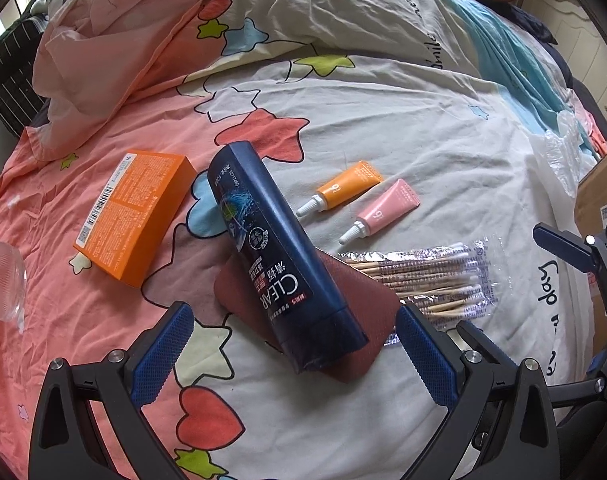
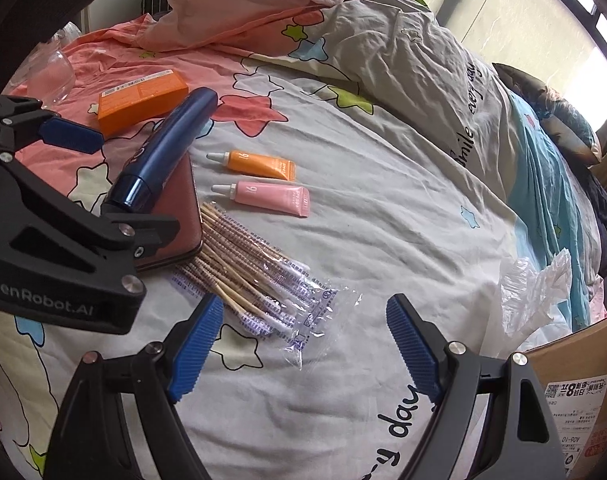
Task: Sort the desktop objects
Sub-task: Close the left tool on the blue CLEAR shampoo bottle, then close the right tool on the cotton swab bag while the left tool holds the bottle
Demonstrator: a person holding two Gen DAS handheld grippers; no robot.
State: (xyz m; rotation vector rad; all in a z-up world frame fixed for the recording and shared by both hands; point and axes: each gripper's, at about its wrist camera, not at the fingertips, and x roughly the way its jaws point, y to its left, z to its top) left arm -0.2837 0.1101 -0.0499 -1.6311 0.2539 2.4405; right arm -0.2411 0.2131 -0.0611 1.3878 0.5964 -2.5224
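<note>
A dark blue shampoo bottle [image 1: 279,256] marked "CLEAR" lay slantwise on a bed, its capped end resting across a flat reddish-brown case [image 1: 355,320] and its flat crimped end pointing toward an orange carton [image 1: 137,212] printed with a barcode; the carton sat just beside the bottle on the pink part of the star-patterned quilt [image 1: 403,120]; beyond the bottle, two small tubes lay side by side, near but apart, an orange tube [image 1: 345,190] and a pink tube [image 1: 383,210], both with white nozzles; a clear packet of wooden cotton swabs [image 1: 431,280] lay just beside the case, one end seemingly tucked under its edge; the packet was sealed, the sticks bundled inside it; a clear glass [image 2: 53,74] stood at the far edge near the carton, and nothing could be made out inside it; a cardboard box [image 2: 575,396] bearing a shipping label sat at the bed's side, with a crumpled clear plastic bag [image 2: 531,296] draped at its rim; its contents could not be seen; the left tool [image 1: 293,348] hung with fingers wide apart on either side of the bottle's capped end, gripping nothing; the right tool [image 2: 299,334] was likewise spread apart, poised over the open end of the swab packet.
</note>
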